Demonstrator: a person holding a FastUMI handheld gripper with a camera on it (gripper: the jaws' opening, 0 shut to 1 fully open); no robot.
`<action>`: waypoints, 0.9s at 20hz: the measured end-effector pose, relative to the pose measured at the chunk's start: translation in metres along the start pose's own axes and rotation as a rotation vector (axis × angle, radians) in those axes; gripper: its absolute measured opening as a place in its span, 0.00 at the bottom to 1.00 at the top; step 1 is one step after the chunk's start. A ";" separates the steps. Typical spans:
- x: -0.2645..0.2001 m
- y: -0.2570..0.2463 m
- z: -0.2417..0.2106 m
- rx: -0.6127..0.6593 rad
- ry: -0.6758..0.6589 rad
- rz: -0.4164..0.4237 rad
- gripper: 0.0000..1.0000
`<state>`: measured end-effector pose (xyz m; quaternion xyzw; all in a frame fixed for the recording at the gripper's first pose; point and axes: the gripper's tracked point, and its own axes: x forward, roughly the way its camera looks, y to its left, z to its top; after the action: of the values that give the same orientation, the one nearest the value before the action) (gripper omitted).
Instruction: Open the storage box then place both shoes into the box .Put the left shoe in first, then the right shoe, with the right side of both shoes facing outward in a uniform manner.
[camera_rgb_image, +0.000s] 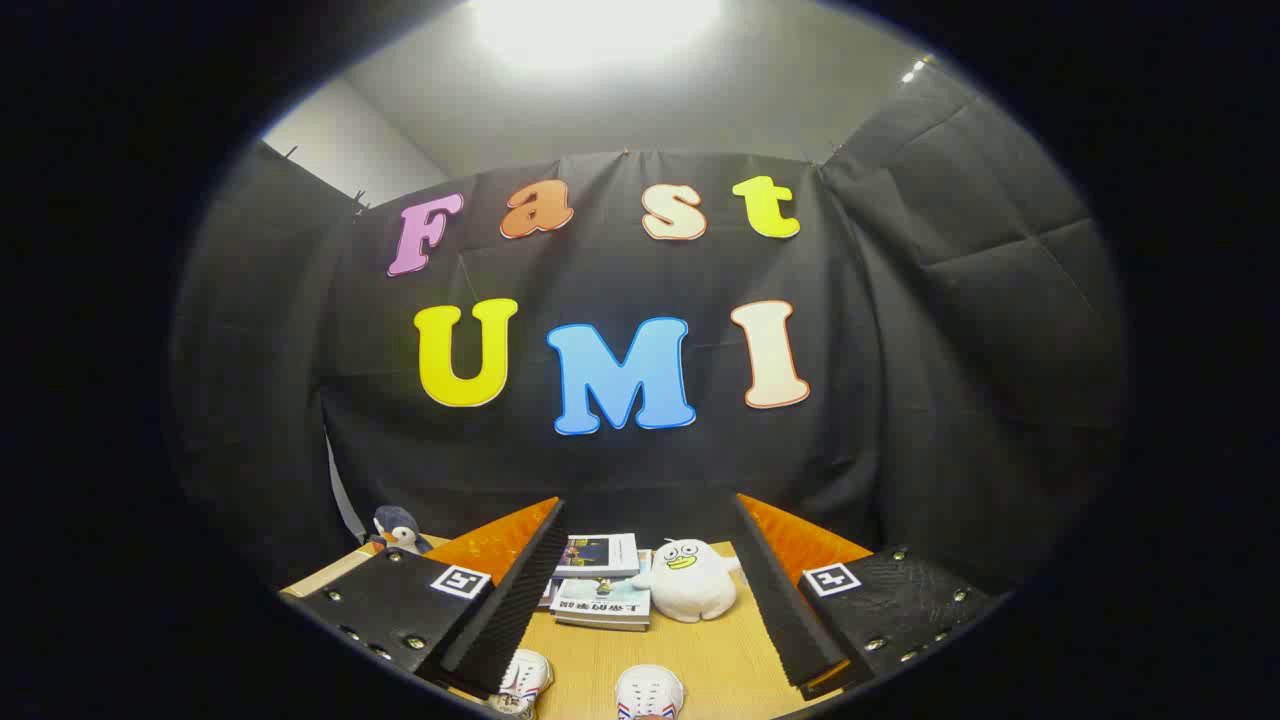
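My claw (650, 590) is spread wide and holds nothing. Its two fingers (505, 600) are flat and dark, with bumpy ridged foam on the inside. Behind each one is a shiny orange part and a black plate with little silver screws and a small black-and-white square sticker.

I am over a smooth, light wood table (720, 660). The two shoes sit at the near side of it, down low between my fingers. The left-hand shoe (522, 682) is white with laces and thin red and blue stripes on its side. It lies just beside my left finger, partly tucked under it. Its long way seems to slant toward the far right, but only a bit of it shows. The right-hand shoe (650, 692) is white too, with a rounded end and a little red and blue at the bottom. Only that end shows, so I cannot tell which way it points. The two shoes are close together but not touching.

Farther away, between my fingers, is a stack of books (603, 585) with glossy covers. Just to their right, touching them, sits a soft, round white plush toy (690, 580) with a yellow beak. Far off to the left, past my left finger, is a small fluffy blue-grey and white penguin toy (398, 528).
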<state>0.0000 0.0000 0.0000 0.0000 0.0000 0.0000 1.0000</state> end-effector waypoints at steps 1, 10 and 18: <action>0.000 0.000 -0.002 0.002 0.004 0.001 0.98; -0.001 0.000 0.010 0.033 -0.025 0.004 0.98; -0.002 0.002 0.004 0.037 -0.008 0.007 0.98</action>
<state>-0.0023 0.0017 0.0043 0.0183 -0.0041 0.0036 0.9998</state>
